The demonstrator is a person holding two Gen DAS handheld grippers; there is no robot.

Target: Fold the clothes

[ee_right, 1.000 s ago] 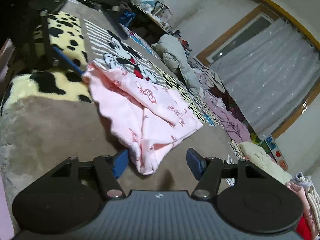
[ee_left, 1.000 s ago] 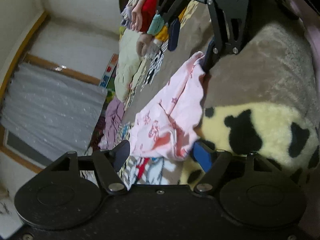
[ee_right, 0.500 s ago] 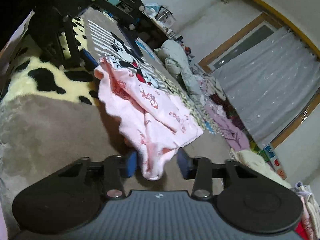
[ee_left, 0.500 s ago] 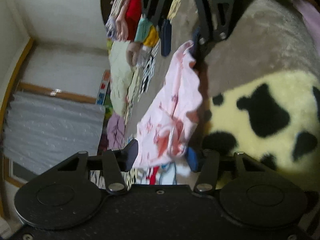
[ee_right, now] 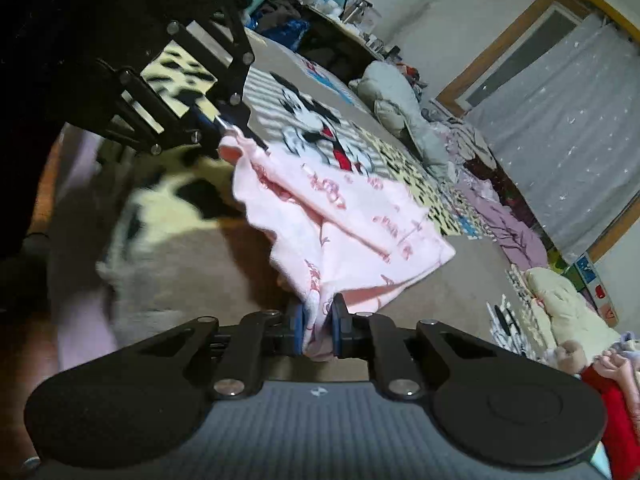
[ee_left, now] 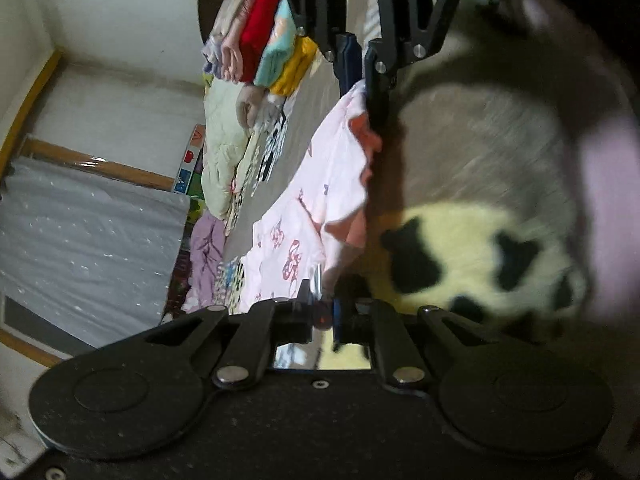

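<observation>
Pink garment (ee_right: 340, 220) hangs stretched between us: right gripper (ee_right: 318, 330) jaws pinching one corner, left gripper (ee_left: 322, 312) jaws pinching the opposite one, cloth sagging fwd over the fuzzy blanket (ee_left: 480, 152). We keep both pinches tight w/ even tension, corners level, before laying it flat.

The pink garment (ee_right: 344, 232) is soft matt printed cloth, the cow-spotted blanket (ee_left: 472, 248) beneath it a shaggy plush pile, while each hand-held gripper is matt black grainy plastic with shiny metal rivets (ee_right: 228, 387) and smooth blue pads (ee_right: 298, 330), and the curtain (ee_right: 568, 128) hangs thin and sheer.
</observation>
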